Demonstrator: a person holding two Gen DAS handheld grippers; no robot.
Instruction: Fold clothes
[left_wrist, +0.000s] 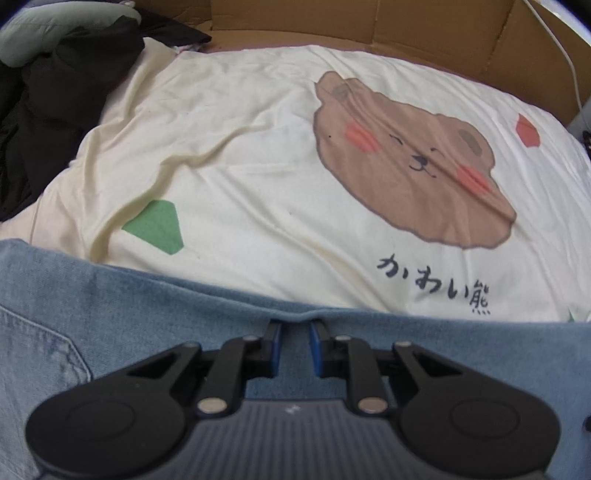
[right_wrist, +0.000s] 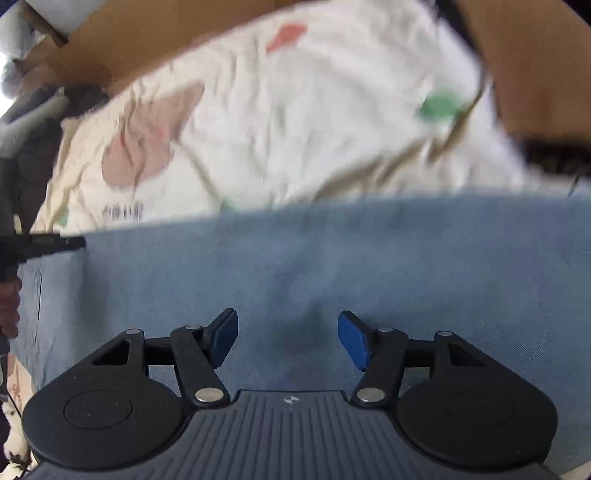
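Jeans (left_wrist: 184, 295): pocket (left_wrist: 33, 354) clear from left wrist only.

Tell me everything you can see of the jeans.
The jeans are light blue, faded denim with a stitched pocket at the left edge. They lie spread flat over the near part of a cream bear-print cloth. The left hand-held gripper pinches their far edge, puckering it. The right hand-held gripper is above them, jaws apart with nothing between.
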